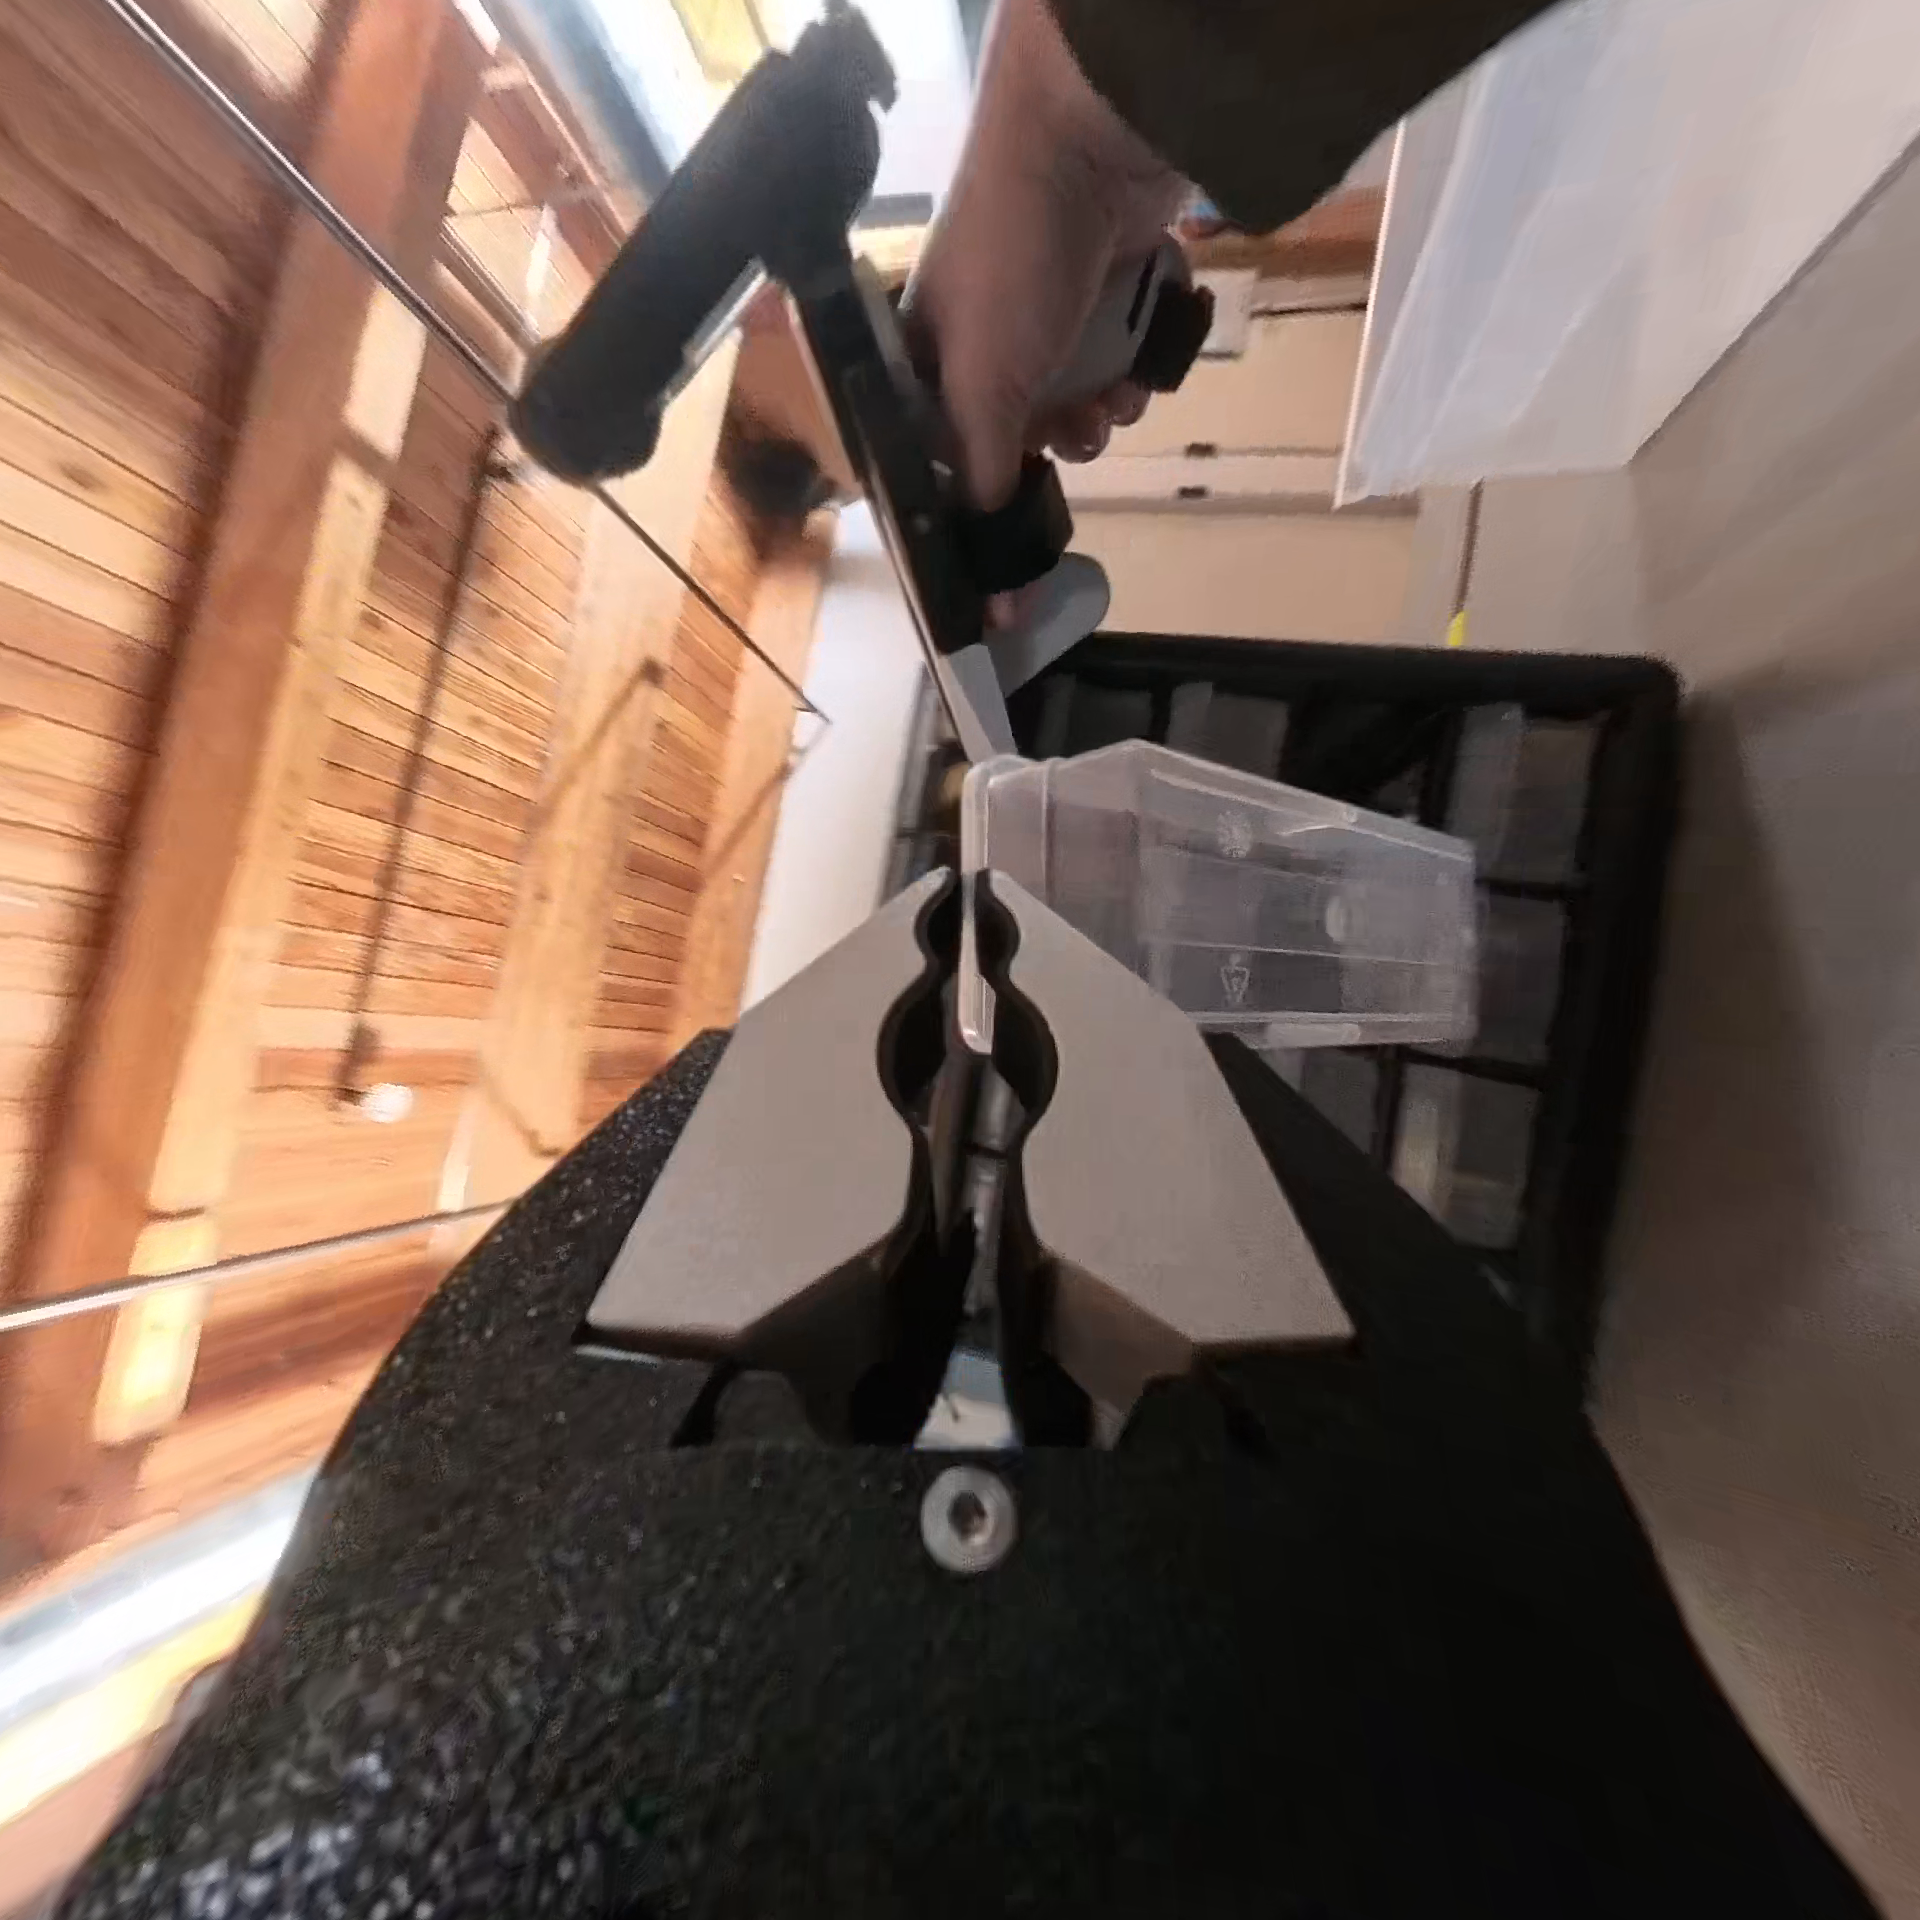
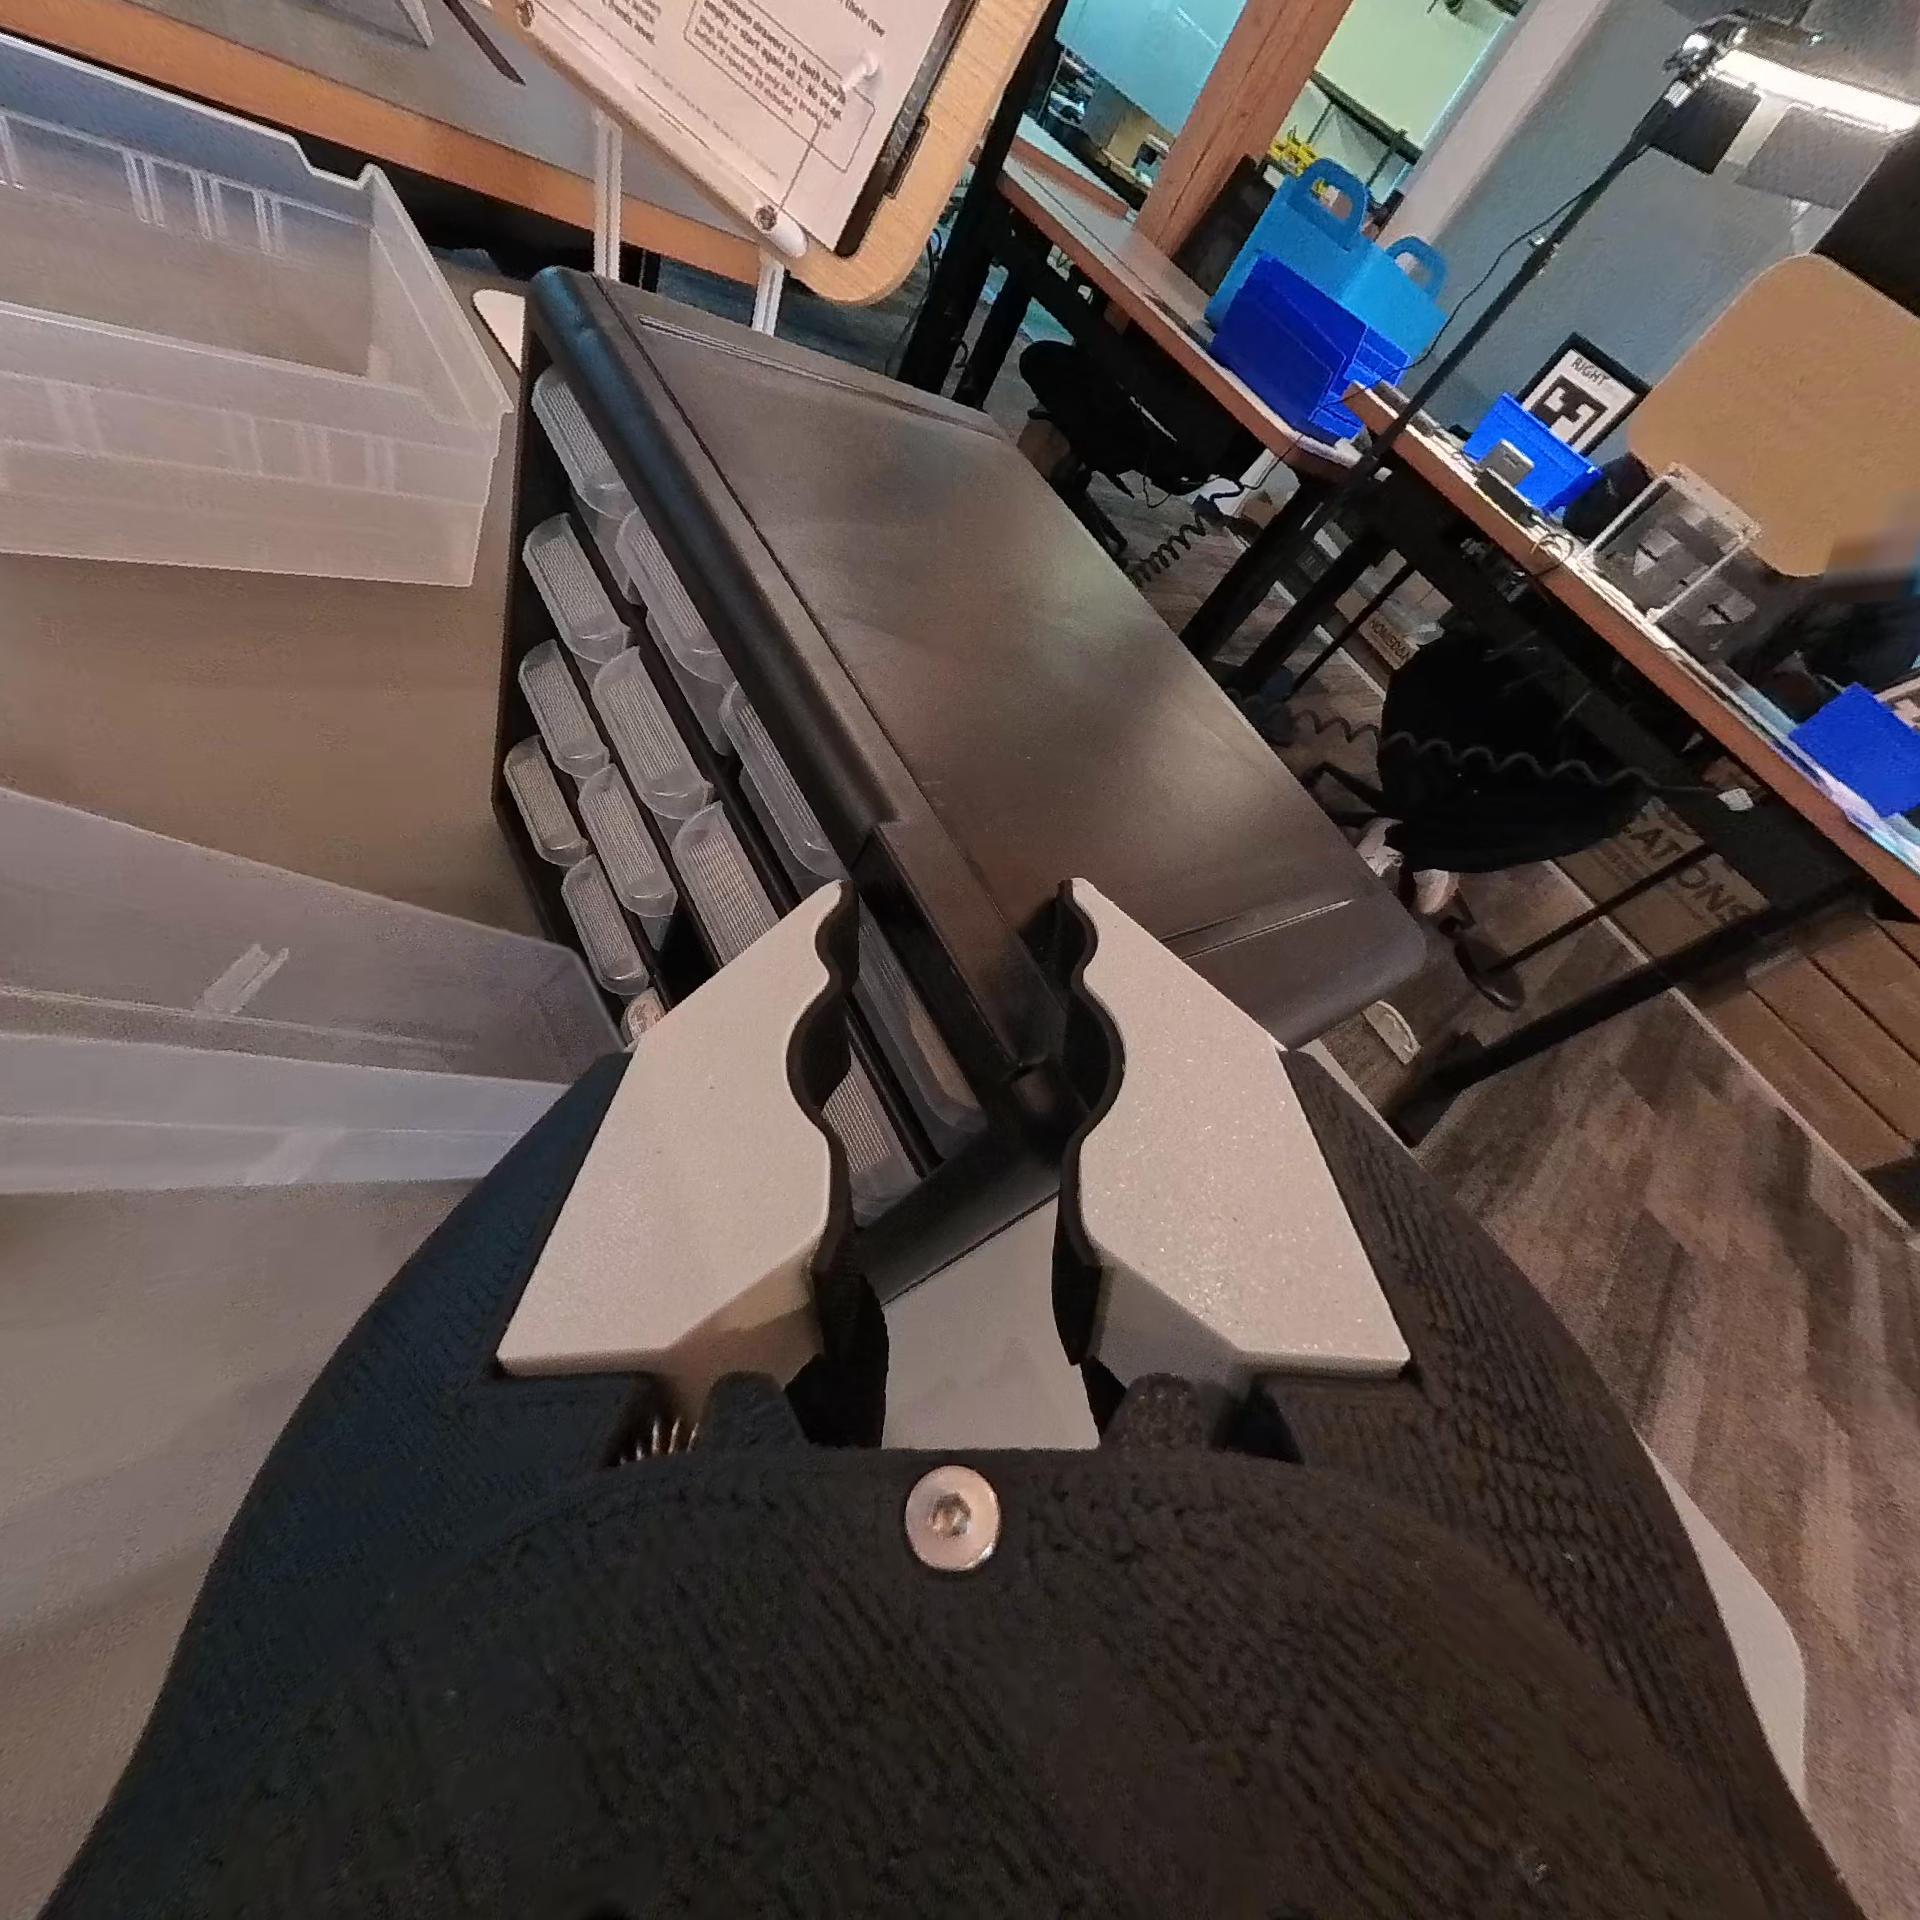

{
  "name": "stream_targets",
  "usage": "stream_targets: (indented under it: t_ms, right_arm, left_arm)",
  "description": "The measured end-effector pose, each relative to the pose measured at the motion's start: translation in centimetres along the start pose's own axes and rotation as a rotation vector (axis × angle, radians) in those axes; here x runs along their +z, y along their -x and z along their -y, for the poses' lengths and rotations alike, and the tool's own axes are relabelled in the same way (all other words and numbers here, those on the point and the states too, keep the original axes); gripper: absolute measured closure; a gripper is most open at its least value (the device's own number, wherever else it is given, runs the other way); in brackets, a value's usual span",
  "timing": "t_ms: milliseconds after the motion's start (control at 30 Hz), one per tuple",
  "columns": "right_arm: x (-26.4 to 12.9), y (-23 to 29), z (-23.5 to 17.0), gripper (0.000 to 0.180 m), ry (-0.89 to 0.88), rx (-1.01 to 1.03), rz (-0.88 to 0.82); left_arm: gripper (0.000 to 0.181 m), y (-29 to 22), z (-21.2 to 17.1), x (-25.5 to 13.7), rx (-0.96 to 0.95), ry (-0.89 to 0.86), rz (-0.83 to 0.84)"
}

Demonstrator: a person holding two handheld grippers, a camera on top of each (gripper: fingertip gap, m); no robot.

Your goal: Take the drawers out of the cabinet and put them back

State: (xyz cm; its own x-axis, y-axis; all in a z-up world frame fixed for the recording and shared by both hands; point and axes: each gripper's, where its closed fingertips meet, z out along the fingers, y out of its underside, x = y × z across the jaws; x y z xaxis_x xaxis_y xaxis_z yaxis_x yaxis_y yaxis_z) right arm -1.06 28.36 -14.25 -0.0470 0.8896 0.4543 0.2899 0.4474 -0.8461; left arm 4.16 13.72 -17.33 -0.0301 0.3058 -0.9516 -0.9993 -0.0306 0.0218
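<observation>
Where left-only: clear drawer (image 1: 1226,904) clamped.

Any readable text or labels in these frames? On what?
Printed sheet, top of right wrist view: text present, not quoted.
Framed marker card, upper right: short word, not quoted.
Floor lettering: partly hidden.
Clear drawer: moulded marks, too blurred to read.
Cabinet: none visible.

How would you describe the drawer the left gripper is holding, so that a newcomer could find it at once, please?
Find the black cabinet on the tan table. In front of its face, the left gripper pinches a small clear drawer by its front lip. Unlike the others, it is out of the cabinet entirely.
</observation>
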Motion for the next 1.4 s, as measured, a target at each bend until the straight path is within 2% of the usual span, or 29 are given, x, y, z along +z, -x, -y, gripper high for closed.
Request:
stream_targets:
  t_ms: [133,333,500,1000,1400]
  right_arm:
    - [0.0,0.0,0.0,0.143,-0.001,0.000,0.000]
    - [0.0,0.0,0.0,0.143,0.002,0.001,-0.002]
    - [0.0,0.0,0.0,0.142,-0.001,0.005,0.001]
    - [0.1,0.0,0.0,0.143,-0.006,0.010,0.005]
    - [0.1,0.0,0.1,0.143,-0.003,0.009,0.002]
  left_arm:
    - [0.181,-1.4,0.6,-0.1,0.179,0.028,0.083]
    - [0.181,-2.1,1.4,0.5,0.260,0.027,0.156]
    - [0.181,-2.5,1.4,1.3,0.308,0.004,0.151]
    - [0.181,-3.3,0.5,1.2,0.398,-0.049,0.132]
    - [0.181,-4.2,0.4,1.6,0.363,-0.048,0.132]
